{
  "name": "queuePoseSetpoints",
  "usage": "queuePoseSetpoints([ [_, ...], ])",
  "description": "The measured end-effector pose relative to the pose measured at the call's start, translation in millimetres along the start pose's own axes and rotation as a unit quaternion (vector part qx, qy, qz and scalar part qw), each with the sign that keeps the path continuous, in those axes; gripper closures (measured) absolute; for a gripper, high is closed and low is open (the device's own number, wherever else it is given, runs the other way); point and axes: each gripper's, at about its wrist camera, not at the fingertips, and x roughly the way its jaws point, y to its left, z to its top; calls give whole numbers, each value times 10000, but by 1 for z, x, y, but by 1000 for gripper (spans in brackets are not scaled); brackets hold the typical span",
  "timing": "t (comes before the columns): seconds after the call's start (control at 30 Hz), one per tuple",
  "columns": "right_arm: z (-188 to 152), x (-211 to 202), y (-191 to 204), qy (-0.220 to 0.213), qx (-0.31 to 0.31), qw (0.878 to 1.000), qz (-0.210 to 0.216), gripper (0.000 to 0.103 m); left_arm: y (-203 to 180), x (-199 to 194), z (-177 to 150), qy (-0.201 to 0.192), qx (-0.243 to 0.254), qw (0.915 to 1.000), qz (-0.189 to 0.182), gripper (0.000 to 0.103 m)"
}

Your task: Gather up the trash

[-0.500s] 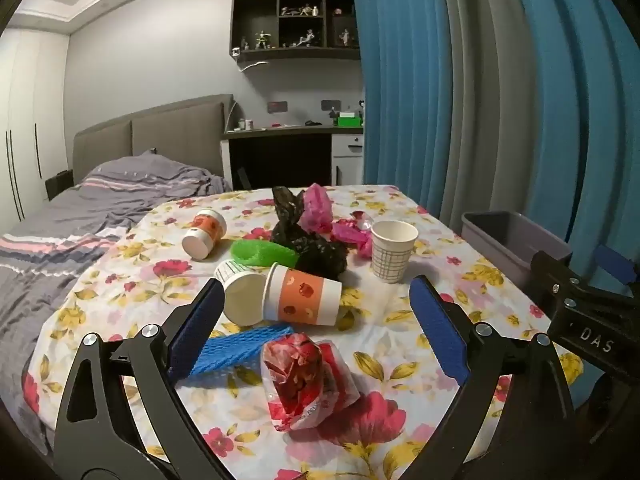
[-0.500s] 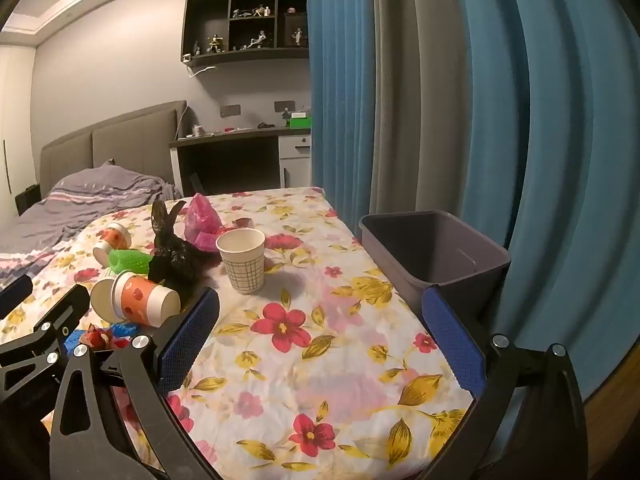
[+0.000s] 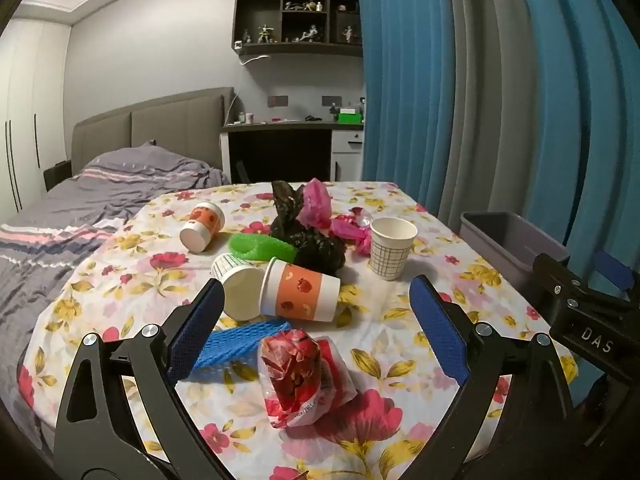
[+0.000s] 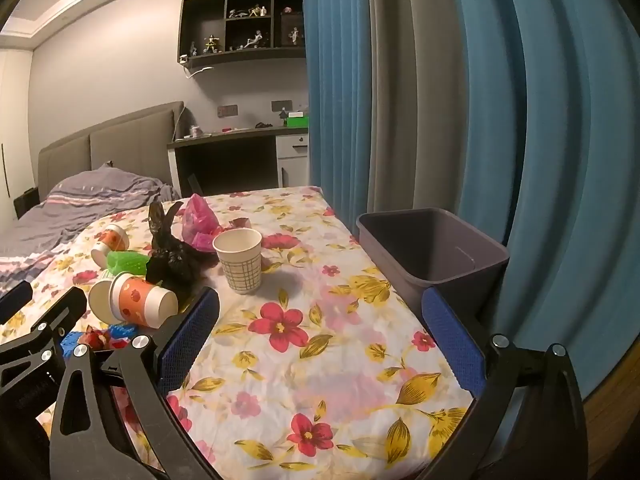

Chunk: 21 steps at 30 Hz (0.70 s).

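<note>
Trash lies on a floral tablecloth (image 3: 420, 320). A crumpled red wrapper (image 3: 298, 372) lies nearest, between and just below my open, empty left gripper (image 3: 316, 312). Behind it lie a blue foam net (image 3: 236, 340), a tipped orange paper cup (image 3: 300, 290), a tipped white cup (image 3: 236, 286), a green net (image 3: 260, 246), a black bag (image 3: 316, 240), pink bags (image 3: 320, 204), another tipped orange cup (image 3: 202, 226) and an upright checked cup (image 3: 392, 246). My right gripper (image 4: 320, 332) is open and empty above bare cloth, the checked cup (image 4: 240, 260) beyond it. A grey bin (image 4: 432, 256) stands at the table's right edge.
Blue and grey curtains (image 4: 480, 100) hang close on the right behind the bin. A bed (image 3: 80, 216) stands left of the table. A desk (image 3: 288, 148) and wall shelves (image 3: 296, 20) are at the back. The right gripper's body (image 3: 588, 320) shows at the left view's right edge.
</note>
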Motion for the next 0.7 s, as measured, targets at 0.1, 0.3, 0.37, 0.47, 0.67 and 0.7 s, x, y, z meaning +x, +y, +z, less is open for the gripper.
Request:
queuePoseSetpoints([
  [0.1,-1,0,-6,18,66,10000,9,5,4,0,1,3,-19,10000,-23,11],
  [0.3,-1,0,-8,8,69,10000,10,5,5,0,2,4,-52,10000,-30,11],
  [0.37,0,1,-8,10,68,10000,10,5,1,2,-3,-3,-46,10000,-14,11],
  [0.47,-1,0,-8,5,73,10000,6,5,2,1,-2,6,-52,10000,-25,11],
  [0.67,-1,-2,-9,-3,95,10000,5,5,2,1,-2,9,-61,10000,-19,11],
  [0.7,-1,-2,-10,-4,94,10000,10,5,3,1,-3,11,-62,10000,-16,11],
])
